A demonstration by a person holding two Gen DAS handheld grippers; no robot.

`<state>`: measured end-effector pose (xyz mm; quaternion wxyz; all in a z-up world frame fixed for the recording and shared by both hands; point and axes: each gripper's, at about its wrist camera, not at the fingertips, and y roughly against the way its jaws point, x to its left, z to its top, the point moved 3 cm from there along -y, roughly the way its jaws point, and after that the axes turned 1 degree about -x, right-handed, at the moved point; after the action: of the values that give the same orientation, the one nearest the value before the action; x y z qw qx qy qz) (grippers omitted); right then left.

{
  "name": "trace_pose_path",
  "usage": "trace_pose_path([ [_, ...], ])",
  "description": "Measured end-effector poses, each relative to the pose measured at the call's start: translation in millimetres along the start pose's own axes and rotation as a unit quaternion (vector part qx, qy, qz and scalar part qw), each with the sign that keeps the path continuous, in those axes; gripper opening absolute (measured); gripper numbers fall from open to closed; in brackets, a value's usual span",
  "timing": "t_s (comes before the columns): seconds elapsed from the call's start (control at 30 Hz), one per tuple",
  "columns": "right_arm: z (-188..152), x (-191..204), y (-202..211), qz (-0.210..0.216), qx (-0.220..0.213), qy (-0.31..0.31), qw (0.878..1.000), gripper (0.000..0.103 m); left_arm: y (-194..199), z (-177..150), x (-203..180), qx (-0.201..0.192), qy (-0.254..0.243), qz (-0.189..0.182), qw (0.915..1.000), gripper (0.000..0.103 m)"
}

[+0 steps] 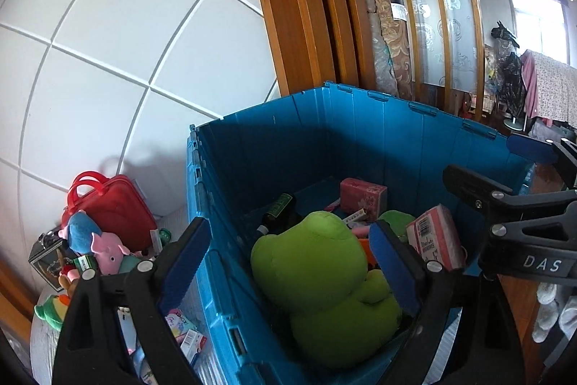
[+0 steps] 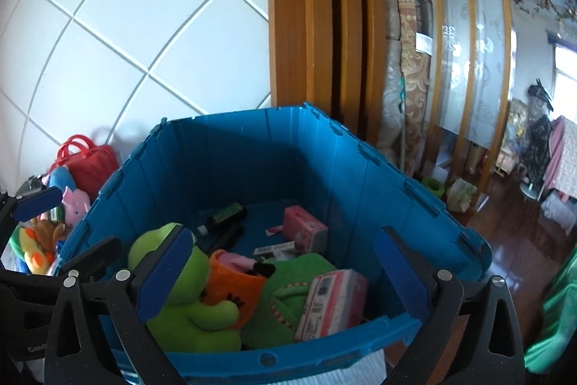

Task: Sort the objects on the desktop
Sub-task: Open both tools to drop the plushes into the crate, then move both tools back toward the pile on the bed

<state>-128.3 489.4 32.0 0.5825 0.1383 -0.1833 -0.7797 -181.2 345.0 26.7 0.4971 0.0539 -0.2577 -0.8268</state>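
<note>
— Blue plastic, that crate [image 2: 252, 147]: what lies in it?
— A green plush frog [image 1: 324, 284] fills its 7 o'clock corner. Beside it sit an orange plush [image 2: 230, 287], a second green plush with a toothed mouth [image 2: 285, 298], two pink boxes [image 2: 333, 303] [image 2: 304, 230], a flat white box [image 2: 274, 249] and a dark bottle [image 2: 225, 217].
— And the tools?
— The left gripper [image 1: 288, 262] stands wide open over the frog, pads clear of it. The right gripper [image 2: 285, 269] is spread wide too, empty, above the near pink box.
— How does the bottle lie?
— On its side, long axis running from 2 o'clock to 8 o'clock, cap toward 8.
— Outside the crate?
— At 9 o'clock, a red bag [image 1: 111, 208] and a pile of small toys [image 1: 97, 248] against the white tiled wall [image 1: 108, 42].
</note>
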Motion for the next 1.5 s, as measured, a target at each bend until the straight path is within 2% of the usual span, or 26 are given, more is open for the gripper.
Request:
trace_pose_path([
  [0.2, -1, 10, 20, -0.006, -0.024, 0.020, 0.999, 0.103, 23, -9, 11, -0.014, 0.024, 0.003, 0.9996, 0.094],
  [0.43, -1, 40, 61, -0.002, -0.113, 0.036, 0.993, 0.103, 56, -26, 49, -0.041, 0.069, 0.027, 0.9964, 0.099],
  [0.57, -5, 71, 59, 0.041, -0.111, 0.039, 0.992, 0.103, 69, -46, 82, -0.040, 0.089, 0.057, 0.9935, 0.099],
  [0.73, -8, 134, 57, 0.107, -0.114, 0.063, 0.986, 0.103, 84, -86, 138, -0.023, 0.124, 0.103, 0.9866, 0.099],
  [0.93, -19, 225, 48, 0.197, -0.084, 0.088, 0.973, 0.103, 104, -146, 227, 0.017, 0.172, 0.169, 0.9703, 0.099],
  [1.07, -35, 287, 43, 0.241, -0.060, 0.106, 0.963, 0.103, 114, -192, 284, 0.052, 0.210, 0.209, 0.9537, 0.099],
  [1.2, -55, 335, 30, 0.280, -0.028, 0.108, 0.953, 0.103, 119, -244, 335, 0.088, 0.243, 0.249, 0.9334, 0.099],
  [1.27, -68, 355, 17, 0.288, -0.001, 0.112, 0.951, 0.103, 118, -269, 357, 0.107, 0.258, 0.263, 0.9236, 0.099],
  [1.37, -92, 373, -5, 0.274, 0.044, 0.126, 0.952, 0.103, 114, -298, 380, 0.127, 0.272, 0.262, 0.9171, 0.099],
  [1.5, -125, 376, -30, 0.249, 0.100, 0.143, 0.953, 0.103, 94, -333, 404, 0.155, 0.293, 0.252, 0.9092, 0.098],
])
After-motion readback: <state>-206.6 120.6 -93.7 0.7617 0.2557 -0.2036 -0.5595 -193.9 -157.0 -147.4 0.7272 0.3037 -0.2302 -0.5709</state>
